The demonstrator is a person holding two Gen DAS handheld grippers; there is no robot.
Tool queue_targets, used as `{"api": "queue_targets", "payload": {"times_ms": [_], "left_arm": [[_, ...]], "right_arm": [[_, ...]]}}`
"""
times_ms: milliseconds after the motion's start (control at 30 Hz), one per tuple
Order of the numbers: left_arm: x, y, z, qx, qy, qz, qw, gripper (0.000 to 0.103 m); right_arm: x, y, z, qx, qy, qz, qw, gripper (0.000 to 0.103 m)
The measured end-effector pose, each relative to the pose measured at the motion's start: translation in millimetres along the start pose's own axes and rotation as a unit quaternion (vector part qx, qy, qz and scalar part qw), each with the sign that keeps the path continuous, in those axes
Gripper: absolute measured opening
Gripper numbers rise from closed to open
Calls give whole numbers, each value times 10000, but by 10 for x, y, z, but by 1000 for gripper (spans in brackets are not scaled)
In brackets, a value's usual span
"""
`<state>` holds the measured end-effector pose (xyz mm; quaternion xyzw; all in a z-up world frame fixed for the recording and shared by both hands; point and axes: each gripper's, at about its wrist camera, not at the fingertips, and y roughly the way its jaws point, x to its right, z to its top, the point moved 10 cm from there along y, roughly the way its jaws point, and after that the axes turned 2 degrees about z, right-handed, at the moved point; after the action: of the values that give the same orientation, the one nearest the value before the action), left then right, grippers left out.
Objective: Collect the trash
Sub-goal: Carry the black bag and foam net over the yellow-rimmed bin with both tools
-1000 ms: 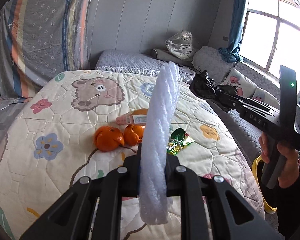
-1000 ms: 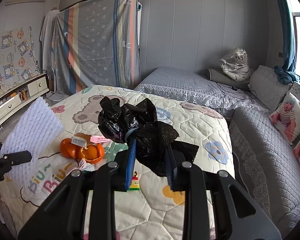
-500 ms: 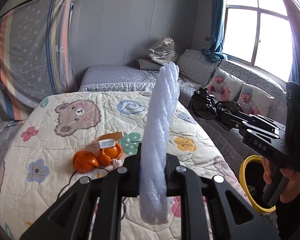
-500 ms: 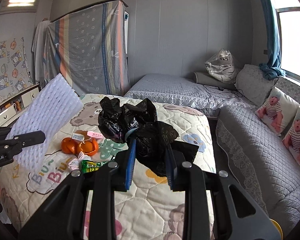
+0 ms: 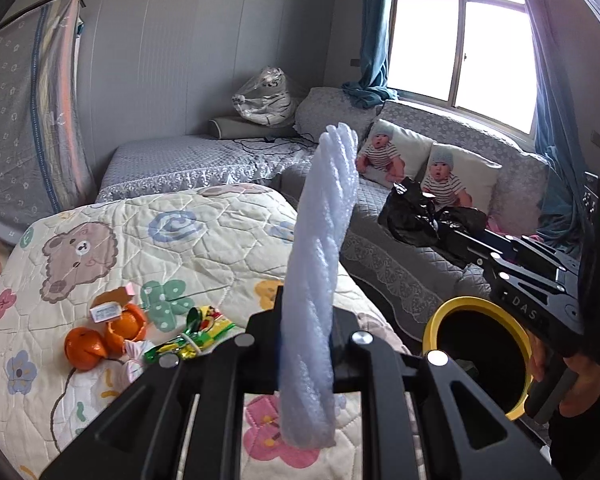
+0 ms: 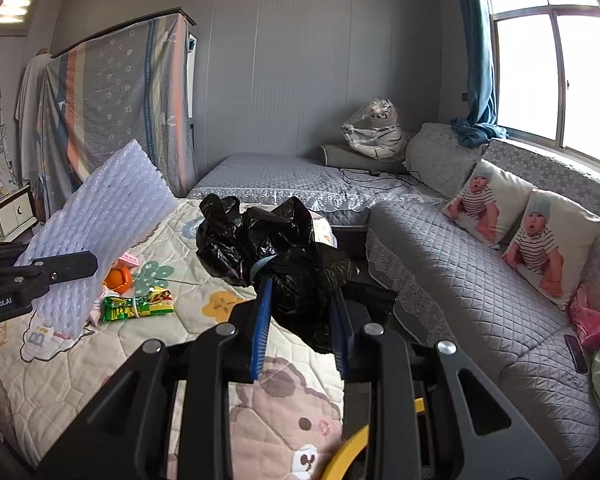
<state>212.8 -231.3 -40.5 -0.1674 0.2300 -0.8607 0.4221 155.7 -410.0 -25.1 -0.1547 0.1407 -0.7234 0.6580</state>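
My left gripper [image 5: 306, 316] is shut on a white foam net sleeve [image 5: 320, 264], held upright above the bed's edge; from the right wrist view the same foam sleeve [image 6: 100, 236] shows flat-on at the left. My right gripper [image 6: 300, 292] is shut on a crumpled black plastic bag [image 6: 268, 244], which the left wrist view shows as a black bag [image 5: 420, 220] in the air over a yellow-rimmed bin [image 5: 452, 312]. Orange peels [image 5: 100, 336], a green snack wrapper [image 5: 196, 336] and a small pink box [image 5: 129, 289] lie on the quilt.
The cartoon quilt [image 5: 112, 248] covers the bed on the left. A grey quilted sofa [image 6: 480, 280] with baby-print pillows [image 6: 540, 236] runs along the right under the window. A second bed [image 6: 284, 176] with a wrapped toy stands at the back. A person's hand [image 5: 572, 372] grips the right handle.
Both grippers have swung to the right, away from the bed's middle toward the sofa. The yellow-rimmed bin has come into fuller view below the black bag. Both grips are unchanged.
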Motion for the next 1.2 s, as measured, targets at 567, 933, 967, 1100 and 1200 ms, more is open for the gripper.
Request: {"api": "queue_targets", "payload": {"times_ms": [567, 933, 967, 1100, 1200], "left_arm": [[881, 323, -59, -212, 465, -606, 9968, 14], [1338, 493, -119, -301, 722, -835, 9934, 14], [1360, 514, -129, -313, 728, -853, 9932, 14], [1486, 619, -187, -401, 747, -933, 9920, 14], [1582, 706, -236, -473, 792, -960, 9911, 14]], "right_arm": [[833, -503, -465, -91, 479, -969, 9941, 25], [1156, -704, -809, -247, 704, -1322, 9884, 25], [1181, -717, -845, -271, 726, -1336, 9880, 25], [1256, -739, -966, -356, 807, -1400, 9862, 25], [1307, -739, -1068, -443, 881, -1423, 9849, 25]]}}
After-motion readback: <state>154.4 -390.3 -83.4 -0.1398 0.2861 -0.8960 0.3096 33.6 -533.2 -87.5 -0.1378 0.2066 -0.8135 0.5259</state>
